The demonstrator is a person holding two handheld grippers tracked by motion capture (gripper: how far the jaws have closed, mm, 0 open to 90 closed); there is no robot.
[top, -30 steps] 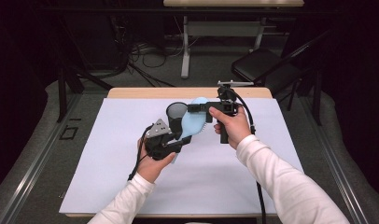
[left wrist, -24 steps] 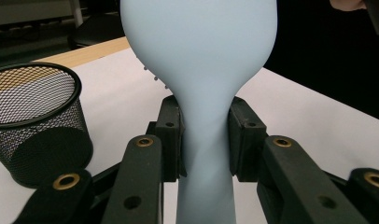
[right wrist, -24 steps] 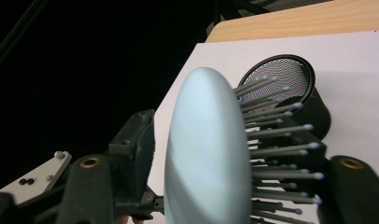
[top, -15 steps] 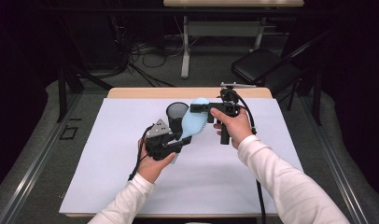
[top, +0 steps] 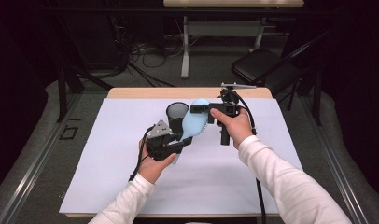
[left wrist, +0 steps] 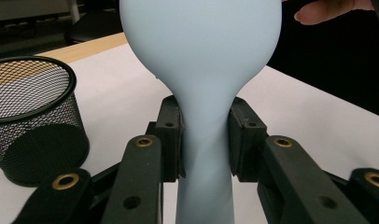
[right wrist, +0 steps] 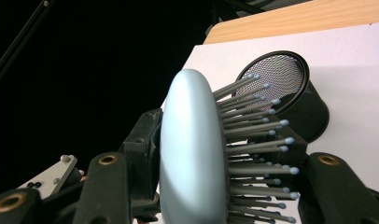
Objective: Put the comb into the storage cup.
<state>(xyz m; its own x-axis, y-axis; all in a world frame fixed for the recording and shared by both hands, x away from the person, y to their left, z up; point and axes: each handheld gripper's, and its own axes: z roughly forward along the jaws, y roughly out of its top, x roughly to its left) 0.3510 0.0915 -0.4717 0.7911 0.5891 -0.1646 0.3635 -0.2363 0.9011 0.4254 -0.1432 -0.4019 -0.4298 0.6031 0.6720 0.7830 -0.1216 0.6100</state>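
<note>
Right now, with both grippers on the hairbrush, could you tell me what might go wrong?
The right gripper, whose jaws have just been closing, clamps the hairbrush head across its bristles, which could bend or let it slip. If the left gripper lets go of the handle, the brush could tip toward the mesh cup.

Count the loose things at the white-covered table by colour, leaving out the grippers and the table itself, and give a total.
Pale blue: 1, the plastic paddle hairbrush with grey bristles.
Black: 1, the round wire-mesh cup.
Total: 2
</note>
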